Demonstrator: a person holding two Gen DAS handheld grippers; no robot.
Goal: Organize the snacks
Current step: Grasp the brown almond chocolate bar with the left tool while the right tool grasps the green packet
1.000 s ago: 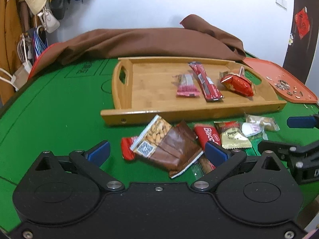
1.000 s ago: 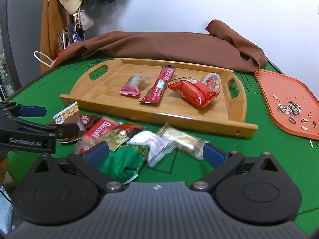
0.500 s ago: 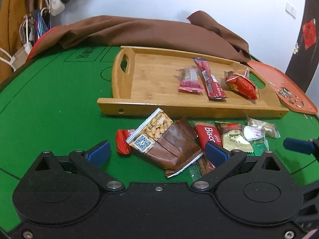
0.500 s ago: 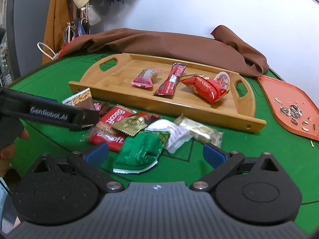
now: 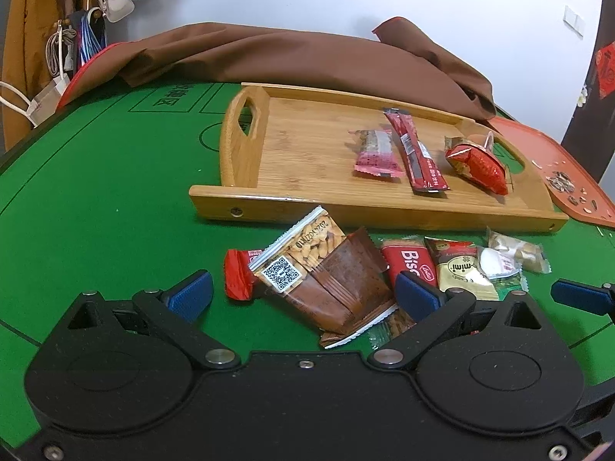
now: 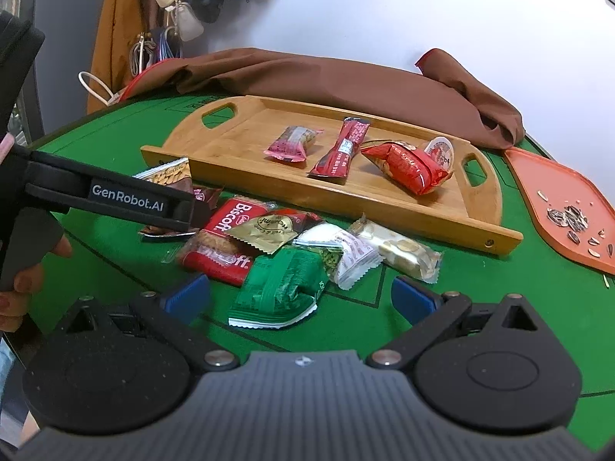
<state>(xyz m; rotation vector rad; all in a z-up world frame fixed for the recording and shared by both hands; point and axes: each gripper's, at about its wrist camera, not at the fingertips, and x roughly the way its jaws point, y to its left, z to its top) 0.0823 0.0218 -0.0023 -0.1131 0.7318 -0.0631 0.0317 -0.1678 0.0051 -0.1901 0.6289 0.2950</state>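
Note:
A pile of loose snacks lies on the green table in front of the wooden tray (image 5: 269, 207). My left gripper (image 5: 303, 296) is open, its blue pads either side of a brown nut packet (image 5: 338, 292). Beside that packet lie a red Biscoff packet (image 5: 411, 265) and a gold packet (image 5: 461, 272). My right gripper (image 6: 300, 299) is open too, just short of a green packet (image 6: 280, 288). The tray (image 6: 346, 196) holds a pink packet (image 6: 294, 142), a dark red stick (image 6: 342, 150), a red packet (image 6: 407, 167) and a jelly cup (image 6: 442, 153).
A white packet (image 6: 346, 249) and a cream candy packet (image 6: 399, 251) lie at the pile's right end. An orange tray (image 6: 538, 176) with sunflower seeds (image 6: 569, 219) sits right of the wooden tray. A brown cloth (image 5: 307, 61) is heaped behind. Bags hang at the back left.
Both grippers have come closer to the pile. The left one has reached in over the brown packet. Both are still open, and no snack has been lifted.

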